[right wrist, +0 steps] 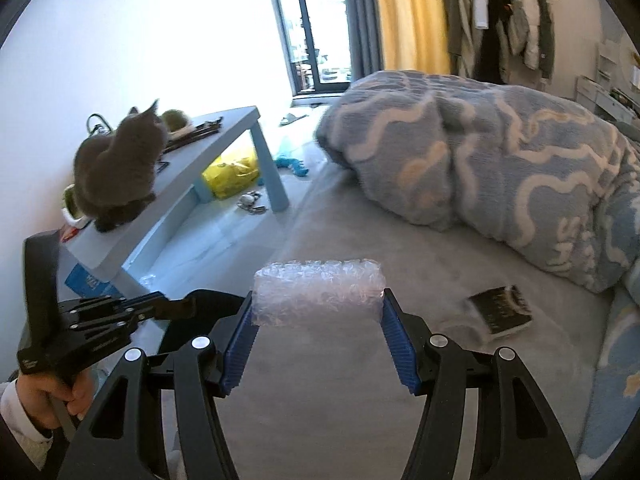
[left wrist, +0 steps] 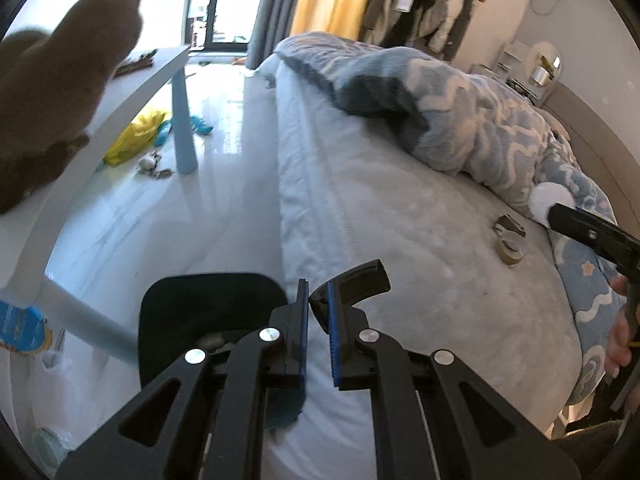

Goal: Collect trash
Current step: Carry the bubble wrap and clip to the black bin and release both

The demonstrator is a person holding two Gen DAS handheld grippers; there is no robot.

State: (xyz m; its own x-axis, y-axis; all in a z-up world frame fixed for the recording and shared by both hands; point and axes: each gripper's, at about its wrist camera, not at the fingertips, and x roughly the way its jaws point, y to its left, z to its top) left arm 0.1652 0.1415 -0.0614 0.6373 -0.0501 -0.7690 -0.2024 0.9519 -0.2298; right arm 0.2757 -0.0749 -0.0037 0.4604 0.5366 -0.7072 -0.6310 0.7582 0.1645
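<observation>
Right wrist view: lettering on the blue blanket [right wrist: 520, 184] is too blurred to read. A clear bubble-wrap roll [right wrist: 318, 292] sits clamped crosswise between the right hand-held gripper [right wrist: 319, 336] pads, over the bed [right wrist: 320, 400]. The left hand-held gripper [left wrist: 318, 300] points downward, nearly closed, apparently empty.

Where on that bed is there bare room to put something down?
The grey sheet lies bare between the bed's floor-side edge and the black packet. Further back the rumpled blue blanket fills it. The low table is crowded: cat and clutter.
</observation>
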